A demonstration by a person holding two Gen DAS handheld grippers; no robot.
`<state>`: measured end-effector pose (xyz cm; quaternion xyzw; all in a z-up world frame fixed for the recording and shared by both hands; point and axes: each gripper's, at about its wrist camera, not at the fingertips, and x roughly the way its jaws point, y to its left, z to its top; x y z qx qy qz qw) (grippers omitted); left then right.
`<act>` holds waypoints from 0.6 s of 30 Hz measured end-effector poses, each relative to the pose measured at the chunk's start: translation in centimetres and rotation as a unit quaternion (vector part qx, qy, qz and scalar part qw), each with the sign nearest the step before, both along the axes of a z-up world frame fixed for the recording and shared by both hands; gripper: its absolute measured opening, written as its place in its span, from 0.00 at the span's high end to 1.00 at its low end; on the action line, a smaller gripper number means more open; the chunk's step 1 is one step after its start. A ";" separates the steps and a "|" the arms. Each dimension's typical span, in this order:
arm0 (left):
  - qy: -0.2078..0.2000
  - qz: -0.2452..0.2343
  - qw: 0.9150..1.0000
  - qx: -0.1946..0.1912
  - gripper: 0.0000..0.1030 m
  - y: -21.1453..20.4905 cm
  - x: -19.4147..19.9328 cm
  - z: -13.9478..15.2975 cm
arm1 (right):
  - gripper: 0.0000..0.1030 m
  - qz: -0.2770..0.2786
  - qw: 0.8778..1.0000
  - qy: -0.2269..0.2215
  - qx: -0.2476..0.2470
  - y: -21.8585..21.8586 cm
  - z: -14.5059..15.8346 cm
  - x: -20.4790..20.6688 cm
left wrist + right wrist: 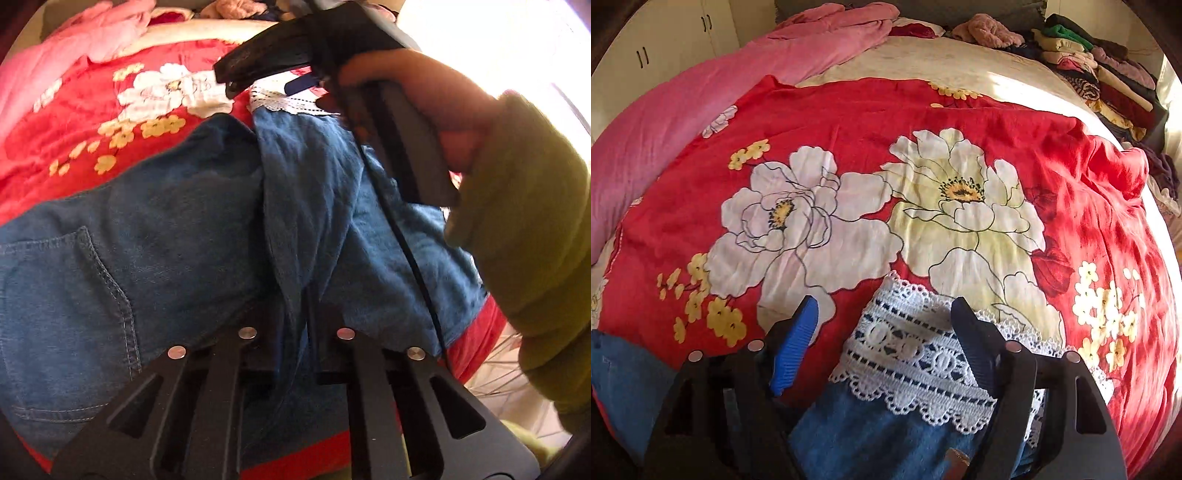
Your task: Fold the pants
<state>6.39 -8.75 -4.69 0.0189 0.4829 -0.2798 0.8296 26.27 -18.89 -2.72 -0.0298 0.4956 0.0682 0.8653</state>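
Blue denim pants (166,236) with a white lace hem (291,103) lie on a red floral bedspread (74,122). My left gripper (295,314) is shut on a fold of the denim, close to the camera. My right gripper (886,321) is open, its blue-padded fingers (796,347) standing either side of the lace hem (916,369), just above the cloth. In the left wrist view the right gripper (258,70) reaches over the hem, held by a hand (424,107) in a yellow-green sleeve.
A pink quilt (683,110) lies along the left of the bed. A pile of folded clothes (1100,70) sits at the far right corner. White cupboards (665,40) stand behind on the left. Bright sunlight falls from the right.
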 end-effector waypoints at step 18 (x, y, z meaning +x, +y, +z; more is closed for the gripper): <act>-0.013 0.003 1.000 -0.018 0.94 1.3 -0.8 0.8 | 0.87 -0.047 0.992 -0.069 0.097 -9.1 5.9 -7.7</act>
